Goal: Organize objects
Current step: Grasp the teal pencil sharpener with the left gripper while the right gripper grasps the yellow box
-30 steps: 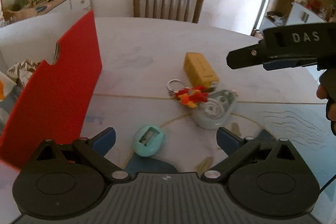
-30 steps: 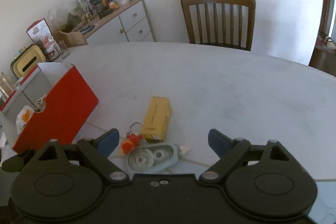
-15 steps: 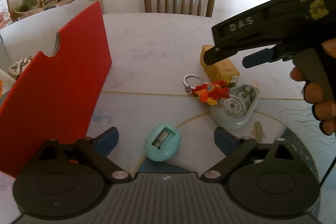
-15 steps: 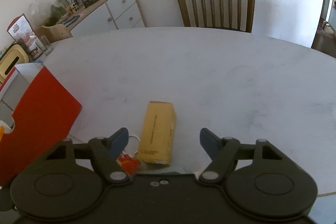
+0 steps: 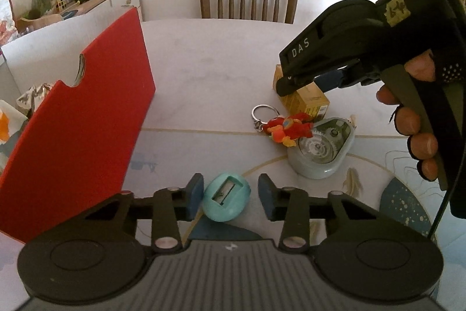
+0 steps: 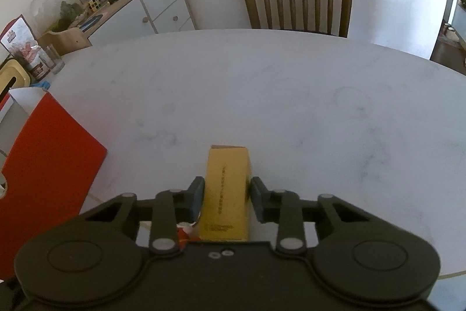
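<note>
Teal sharpener (image 5: 226,198); flat yellow box (image 6: 226,194)

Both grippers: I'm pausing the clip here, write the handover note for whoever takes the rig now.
Left gripper: jaws around the teal sharpener on the table, left pad touching, right pad apart.
Right gripper: jaws closing around the yellow box, which lies flat on the table; firm contact unclear.
Keychain and tape dispenser lie together, untouched.
Red box stands on the left.
Left to do: grip, lift and stow all four, presumably in the red box.

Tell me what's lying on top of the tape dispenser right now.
The red keychain figure overlaps the far rim of the tape dispenser. Whatever rim lies under the figure is covered.
</note>
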### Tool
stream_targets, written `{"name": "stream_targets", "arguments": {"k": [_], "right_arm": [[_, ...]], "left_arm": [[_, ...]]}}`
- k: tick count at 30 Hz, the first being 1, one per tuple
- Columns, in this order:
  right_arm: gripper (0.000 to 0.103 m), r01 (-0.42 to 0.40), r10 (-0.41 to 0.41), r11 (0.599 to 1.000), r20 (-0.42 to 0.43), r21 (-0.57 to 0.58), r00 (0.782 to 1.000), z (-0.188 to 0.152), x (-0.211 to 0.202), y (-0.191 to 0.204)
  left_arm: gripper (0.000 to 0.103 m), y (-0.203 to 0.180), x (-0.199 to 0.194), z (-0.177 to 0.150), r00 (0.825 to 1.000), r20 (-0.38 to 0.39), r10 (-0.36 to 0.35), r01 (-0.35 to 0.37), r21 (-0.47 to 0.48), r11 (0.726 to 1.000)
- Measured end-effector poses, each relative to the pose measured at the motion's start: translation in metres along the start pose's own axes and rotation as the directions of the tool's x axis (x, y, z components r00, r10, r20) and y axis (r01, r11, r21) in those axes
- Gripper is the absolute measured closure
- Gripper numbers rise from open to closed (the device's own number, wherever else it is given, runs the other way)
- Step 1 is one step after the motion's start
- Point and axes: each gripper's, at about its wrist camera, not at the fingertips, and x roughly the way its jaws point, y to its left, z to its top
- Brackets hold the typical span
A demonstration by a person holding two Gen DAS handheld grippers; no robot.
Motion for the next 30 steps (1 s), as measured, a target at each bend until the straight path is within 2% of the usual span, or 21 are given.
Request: {"name": "stream_targets", "arguments": {"k": [7,13,22,30], "right_arm": [[0.075,0.005,-0.005,1.0,0.022,0.011,1.0,0.0,-0.007,-0.003],[0.075,-0.022,0.02,0.999,0.065,0.027,0.998,0.0,-0.034,-0.01],[0.075,-0.068,0.069,0.998,0.101,-0.011,0.993,-0.011,-0.092,-0.007],[0.075,-0.098,0.101,0.995,0.118,-0.035,0.988,-0.024,-0.139,0.017]], "left_arm": [[0.069,0.002,-0.002,0.0,1.0,0.003,0.006,-0.006,-0.007,1.0],[0.069,0.0,-0.016,0.005,1.0,0.015,-0.015,0.015,-0.007,1.0],[0.069,0.004,-0.057,0.018,0.996,0.043,-0.072,0.073,-0.013,0.997],[0.069,0.019,-0.099,0.025,0.991,0.077,-0.107,0.107,0.0,0.994]]}}
